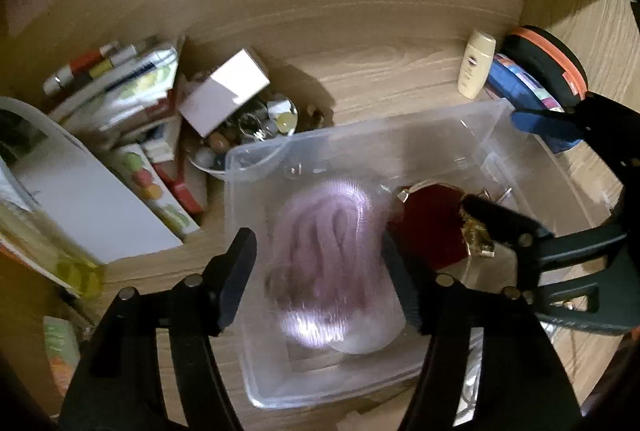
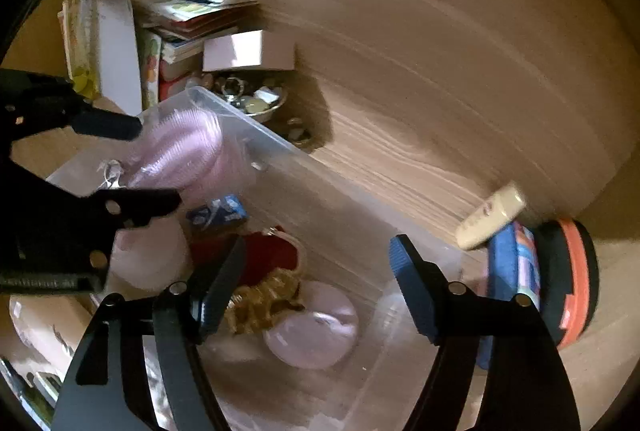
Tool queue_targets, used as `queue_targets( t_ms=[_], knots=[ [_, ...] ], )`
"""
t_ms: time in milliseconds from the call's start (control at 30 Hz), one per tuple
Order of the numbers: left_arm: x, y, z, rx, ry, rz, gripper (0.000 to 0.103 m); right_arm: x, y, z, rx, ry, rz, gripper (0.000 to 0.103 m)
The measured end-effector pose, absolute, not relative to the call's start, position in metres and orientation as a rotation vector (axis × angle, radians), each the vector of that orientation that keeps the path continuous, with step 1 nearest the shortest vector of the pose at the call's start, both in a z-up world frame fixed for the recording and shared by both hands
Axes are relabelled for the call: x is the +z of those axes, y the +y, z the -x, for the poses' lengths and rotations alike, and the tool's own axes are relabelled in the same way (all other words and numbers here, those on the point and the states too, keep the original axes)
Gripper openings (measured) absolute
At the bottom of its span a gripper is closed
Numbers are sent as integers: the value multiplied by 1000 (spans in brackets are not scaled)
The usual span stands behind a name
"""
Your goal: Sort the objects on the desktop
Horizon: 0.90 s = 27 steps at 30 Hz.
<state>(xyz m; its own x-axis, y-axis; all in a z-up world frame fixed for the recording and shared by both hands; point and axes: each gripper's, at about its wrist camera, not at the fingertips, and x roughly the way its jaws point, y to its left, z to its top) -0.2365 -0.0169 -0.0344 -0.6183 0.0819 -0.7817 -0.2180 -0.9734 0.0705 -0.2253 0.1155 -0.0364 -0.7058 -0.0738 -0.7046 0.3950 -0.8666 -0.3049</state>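
Inside the clear plastic bin (image 1: 256,167) we see a pink coiled bundle (image 1: 324,251) already sorted; both claws (image 1: 320,263) (image 2: 316,271) gape empty, and a cream bottle (image 1: 476,65) waits on the wooden surface (image 1: 360,43).

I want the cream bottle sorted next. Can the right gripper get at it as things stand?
Probably yes. The right gripper is open and holds nothing, and the cream bottle stands on bare desk just past the clear bin. Only the bin's far wall and the blue pouch crowd the approach.
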Motion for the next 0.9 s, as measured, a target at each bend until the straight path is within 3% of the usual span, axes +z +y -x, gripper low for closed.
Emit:
queue_targets(
  t_ms=[67,233,567,900],
  knots=[
    [-29,-15,231,2705,262,1262,80,-32,122,222,-2622,619,-1044,77],
    [-17,-16,218,2756,284,1232,93,-22,133,212,-2668,587,-1038,79],
    [3,-32,173,2853,242,1196,93,5,150,169,-2710,459,-962,89],
    [14,-53,105,2896,184,1112,98,7,148,121,-2702,367,-922,90]
  ],
)
